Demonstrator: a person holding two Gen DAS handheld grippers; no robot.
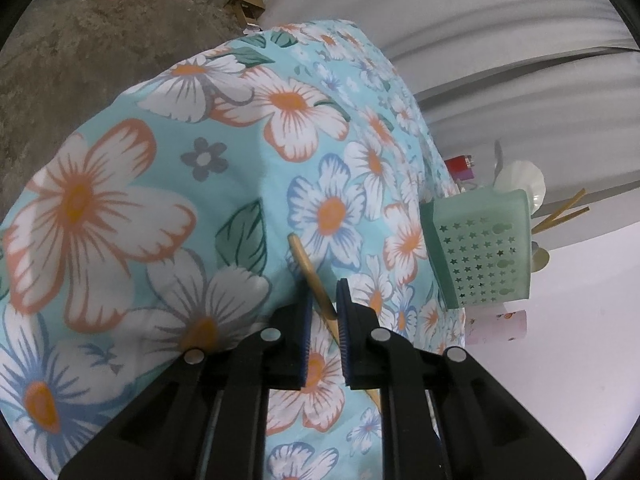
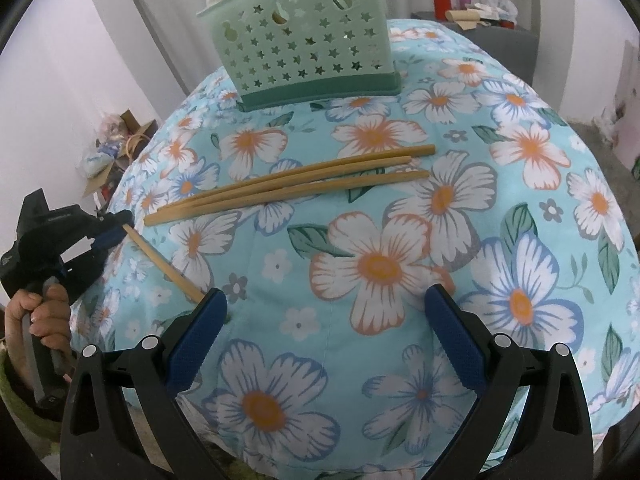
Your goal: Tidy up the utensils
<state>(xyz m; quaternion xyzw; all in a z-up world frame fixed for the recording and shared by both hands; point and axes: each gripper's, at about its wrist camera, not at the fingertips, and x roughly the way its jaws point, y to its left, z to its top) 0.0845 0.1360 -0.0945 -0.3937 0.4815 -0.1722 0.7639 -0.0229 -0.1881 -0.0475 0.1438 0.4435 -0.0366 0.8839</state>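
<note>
In the left view the left gripper (image 1: 323, 294) is clamping a chopstick (image 1: 310, 272) over the floral cloth (image 1: 160, 184), while in the right view the right gripper (image 2: 326, 306) is hanging wide apart and empty near three chopsticks (image 2: 288, 184) lying before the caddy (image 2: 308, 52).

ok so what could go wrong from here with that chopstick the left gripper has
The left gripper pinches the chopstick near one end, so it may pivot or slip when lifted. The holder already has chopsticks leaning out, which could block insertion. The three loose chopsticks could roll if bumped.
</note>
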